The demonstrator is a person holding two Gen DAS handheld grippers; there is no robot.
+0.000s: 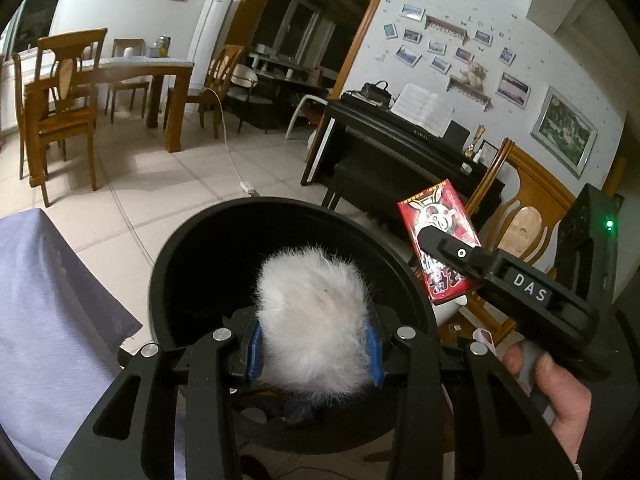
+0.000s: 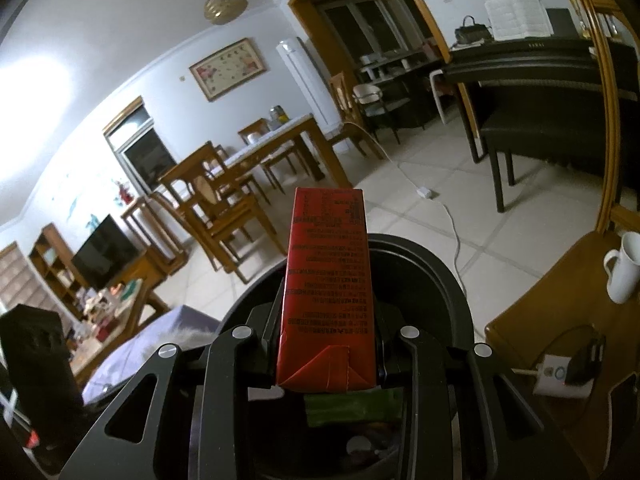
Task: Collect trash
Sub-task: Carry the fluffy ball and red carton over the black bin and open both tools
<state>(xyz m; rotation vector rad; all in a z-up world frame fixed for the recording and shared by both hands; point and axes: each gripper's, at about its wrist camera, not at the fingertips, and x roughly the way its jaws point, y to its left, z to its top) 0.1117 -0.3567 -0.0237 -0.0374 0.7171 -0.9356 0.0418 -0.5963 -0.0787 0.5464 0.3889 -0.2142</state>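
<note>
Over the black bin [image 1: 192, 264], left gripper [image 1: 314, 344] clamps a fluffy ball [image 1: 312, 320], right gripper [image 2: 326, 344] a red carton [image 2: 328, 280].

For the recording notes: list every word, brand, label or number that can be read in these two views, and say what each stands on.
"DAS": white letters on the body of the right gripper, left wrist view.
"KAWAI": seems to read so on the black piano; small, not certain.
Red carton: rows of fine print on its side, large characters on its front in the left wrist view; none readable.
Sheet music: too small to read.
</note>
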